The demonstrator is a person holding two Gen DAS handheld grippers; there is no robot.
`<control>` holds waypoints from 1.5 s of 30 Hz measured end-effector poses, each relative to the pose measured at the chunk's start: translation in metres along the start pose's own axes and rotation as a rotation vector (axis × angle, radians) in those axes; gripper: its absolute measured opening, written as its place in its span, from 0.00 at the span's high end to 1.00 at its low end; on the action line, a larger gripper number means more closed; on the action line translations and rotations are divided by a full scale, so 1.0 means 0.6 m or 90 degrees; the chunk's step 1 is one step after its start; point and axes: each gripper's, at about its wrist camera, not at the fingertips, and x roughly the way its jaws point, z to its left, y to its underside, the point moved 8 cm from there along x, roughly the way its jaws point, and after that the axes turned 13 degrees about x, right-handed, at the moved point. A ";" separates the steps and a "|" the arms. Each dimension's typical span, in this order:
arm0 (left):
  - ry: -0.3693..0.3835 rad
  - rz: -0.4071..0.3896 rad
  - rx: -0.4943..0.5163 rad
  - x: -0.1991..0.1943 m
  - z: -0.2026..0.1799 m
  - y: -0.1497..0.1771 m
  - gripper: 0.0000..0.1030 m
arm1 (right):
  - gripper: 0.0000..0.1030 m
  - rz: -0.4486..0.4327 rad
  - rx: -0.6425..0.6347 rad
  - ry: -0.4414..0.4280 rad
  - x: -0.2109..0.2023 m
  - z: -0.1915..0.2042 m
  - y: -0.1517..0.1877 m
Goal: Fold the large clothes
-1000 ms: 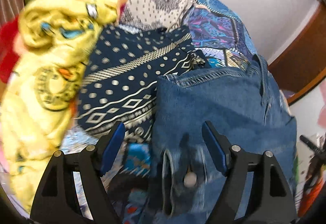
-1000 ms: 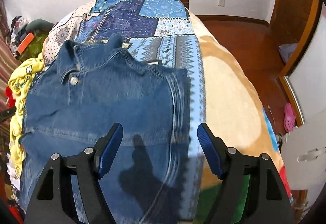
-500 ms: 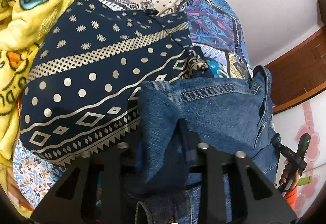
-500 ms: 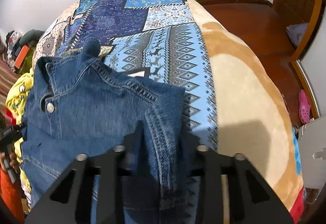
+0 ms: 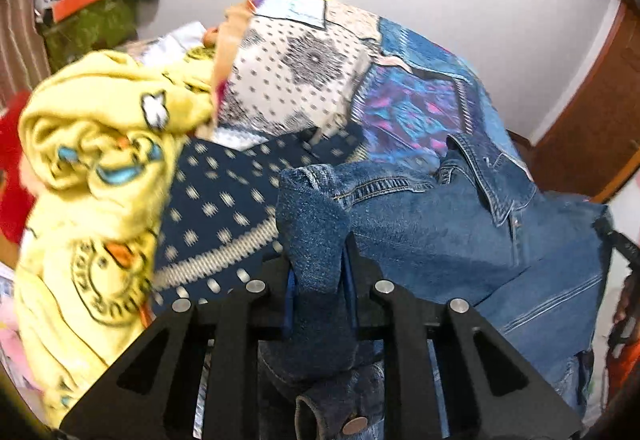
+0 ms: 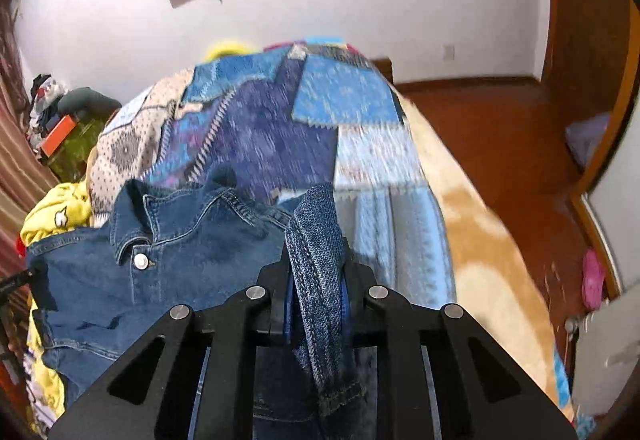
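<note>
A blue denim jacket (image 5: 440, 240) lies on the patchwork bedspread (image 6: 280, 127), collar toward the wall. In the left wrist view my left gripper (image 5: 318, 260) has a bunched fold of the jacket's left edge between its blue pads, jaws still closing on it. In the right wrist view my right gripper (image 6: 316, 260) pinches a fold of the jacket's right edge (image 6: 316, 224), its jaws also still closing. The jacket (image 6: 180, 272) stretches between the two grips, both corners raised off the bed. The lower hem is hidden behind the gripper bodies.
A navy patterned garment (image 5: 224, 207) and a yellow blanket (image 5: 92, 143) lie left of the jacket. A beige blanket (image 6: 480, 240) covers the bed's right side, with wooden floor (image 6: 500, 119) beyond it. A cluttered green box (image 5: 88, 23) stands by the far wall.
Both grippers went from wide open over the flat jacket to closed on folds of its two edges. Both then rose with the denim, bringing more of the far wall into view.
</note>
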 end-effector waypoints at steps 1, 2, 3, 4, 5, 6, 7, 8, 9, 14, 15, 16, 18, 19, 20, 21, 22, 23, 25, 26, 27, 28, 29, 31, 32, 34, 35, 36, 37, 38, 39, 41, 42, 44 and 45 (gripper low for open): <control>-0.009 0.009 0.000 0.011 0.008 0.000 0.81 | 0.85 0.001 0.001 0.004 0.012 0.002 -0.002; -0.011 0.019 -0.003 0.022 0.014 0.001 0.81 | 0.85 0.005 0.002 0.009 0.026 0.003 -0.002; -0.008 0.030 -0.007 0.036 0.020 0.005 0.81 | 0.85 0.012 0.004 0.017 0.043 0.002 0.001; -0.006 0.041 -0.011 0.052 0.024 0.010 0.80 | 0.85 0.021 0.008 0.027 0.062 -0.004 0.006; -0.010 0.049 -0.012 0.063 0.027 0.015 0.79 | 0.85 0.028 0.012 0.035 0.072 -0.009 0.011; -0.017 0.056 -0.013 0.075 0.031 0.021 0.79 | 0.84 0.038 0.018 0.042 0.088 -0.018 0.018; -0.021 0.061 -0.015 0.087 0.034 0.028 0.78 | 0.83 0.048 0.026 0.045 0.100 -0.025 0.023; -0.025 0.066 -0.019 0.097 0.038 0.034 0.77 | 0.83 0.061 0.035 0.045 0.112 -0.034 0.030; -0.032 0.070 -0.022 0.103 0.041 0.040 0.77 | 0.82 0.073 0.043 0.046 0.122 -0.042 0.036; -0.081 0.088 0.010 0.111 0.044 0.059 0.61 | 0.61 0.091 0.061 0.075 0.125 -0.068 0.053; -0.095 0.092 0.024 0.106 0.042 0.059 0.57 | 0.51 0.098 0.065 0.082 0.120 -0.071 0.055; -0.108 0.096 0.038 0.098 0.039 0.060 0.52 | 0.48 0.101 0.067 0.083 0.113 -0.071 0.056; -0.115 0.096 0.055 0.078 0.030 0.060 0.46 | 0.47 0.102 0.057 0.080 0.090 -0.062 0.059; -0.114 0.095 0.062 0.064 0.023 0.060 0.43 | 0.45 0.102 0.045 0.079 0.074 -0.055 0.061; -0.113 0.092 0.067 0.049 0.018 0.059 0.41 | 0.43 0.100 0.035 0.078 0.061 -0.049 0.061; -0.110 0.088 0.070 0.033 0.011 0.059 0.40 | 0.35 0.094 0.022 0.075 0.041 -0.040 0.062; -0.101 0.085 0.073 0.013 0.001 0.059 0.39 | 0.27 0.086 0.013 0.071 0.024 -0.033 0.061; -0.084 0.083 0.079 -0.008 -0.011 0.062 0.38 | 0.25 0.073 0.004 0.063 0.002 -0.023 0.060; -0.066 0.079 0.085 -0.044 -0.031 0.066 0.33 | 0.23 0.043 -0.020 0.041 -0.049 -0.002 0.062; -0.063 0.072 0.087 -0.063 -0.040 0.069 0.32 | 0.23 0.027 -0.034 0.033 -0.076 0.008 0.065; -0.061 0.063 0.090 -0.085 -0.050 0.074 0.31 | 0.21 0.009 -0.046 0.026 -0.105 0.019 0.068; -0.061 0.050 0.096 -0.112 -0.060 0.081 0.28 | 0.18 -0.005 -0.054 0.020 -0.129 0.025 0.072; -0.061 0.042 0.099 -0.127 -0.065 0.084 0.23 | 0.16 -0.020 -0.060 0.013 -0.154 0.032 0.078; -0.061 0.017 0.102 -0.171 -0.077 0.101 0.16 | 0.08 -0.048 -0.075 0.000 -0.201 0.045 0.093; -0.061 0.006 0.104 -0.189 -0.081 0.109 0.14 | 0.05 -0.063 -0.082 -0.005 -0.228 0.049 0.105; -0.064 -0.006 0.110 -0.222 -0.086 0.131 0.13 | 0.01 -0.083 -0.093 -0.009 -0.260 0.054 0.125; -0.066 -0.008 0.112 -0.235 -0.089 0.142 0.13 | 0.01 -0.088 -0.100 -0.008 -0.270 0.057 0.134; -0.068 -0.006 0.113 -0.248 -0.090 0.160 0.13 | 0.00 -0.090 -0.112 -0.005 -0.281 0.058 0.148; -0.068 -0.004 0.114 -0.256 -0.091 0.173 0.13 | 0.00 -0.089 -0.121 -0.004 -0.287 0.060 0.159; -0.066 -0.002 0.113 -0.264 -0.092 0.189 0.13 | 0.00 -0.087 -0.128 -0.001 -0.293 0.059 0.172; -0.063 -0.001 0.110 -0.268 -0.091 0.202 0.12 | 0.00 -0.082 -0.135 0.006 -0.296 0.056 0.187; -0.058 0.007 0.097 -0.277 -0.088 0.238 0.12 | 0.00 -0.076 -0.145 0.014 -0.299 0.048 0.214; -0.055 0.011 0.089 -0.279 -0.086 0.257 0.12 | 0.00 -0.068 -0.150 0.020 -0.298 0.042 0.229; -0.043 0.024 0.063 -0.280 -0.081 0.299 0.12 | 0.00 -0.046 -0.150 0.029 -0.292 0.027 0.259; -0.035 0.033 0.050 -0.277 -0.078 0.319 0.12 | 0.00 -0.035 -0.144 0.034 -0.288 0.019 0.271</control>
